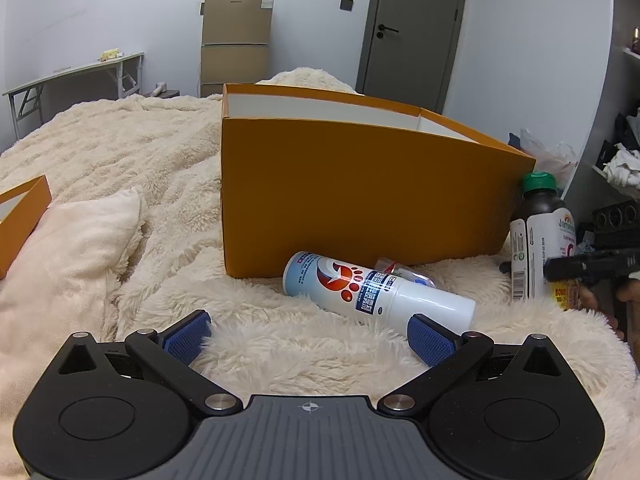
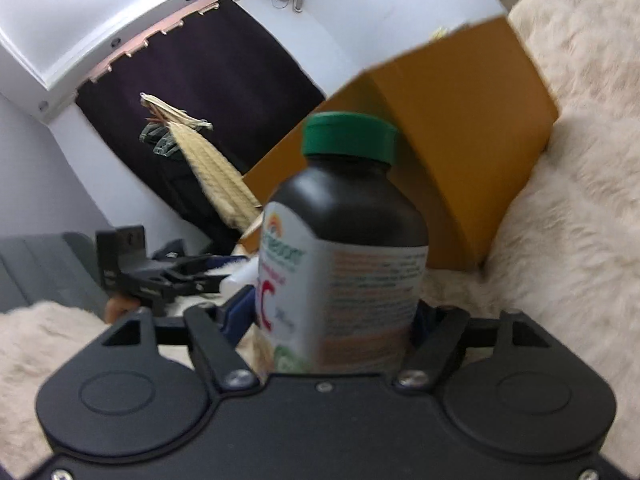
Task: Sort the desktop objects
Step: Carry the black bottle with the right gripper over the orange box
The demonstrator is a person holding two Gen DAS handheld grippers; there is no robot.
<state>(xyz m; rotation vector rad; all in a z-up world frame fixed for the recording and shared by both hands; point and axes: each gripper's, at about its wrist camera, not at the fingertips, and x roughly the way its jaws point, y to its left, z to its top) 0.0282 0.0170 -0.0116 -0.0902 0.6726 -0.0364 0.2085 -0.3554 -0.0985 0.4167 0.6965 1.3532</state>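
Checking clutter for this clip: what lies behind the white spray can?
Behind the white spray can, a small clear item rests against the orange box; the can covers most of it, so it can't be identified.

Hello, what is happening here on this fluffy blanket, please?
A person is sorting things with two tools. The right hand-held gripper has the dark vitamin bottle with a green cap between its jaws, upright, beside the open orange cardboard box. The left hand-held gripper is open and holds nothing; it points at the white spray can with a red paw print lying on the cream fluffy blanket before the box.
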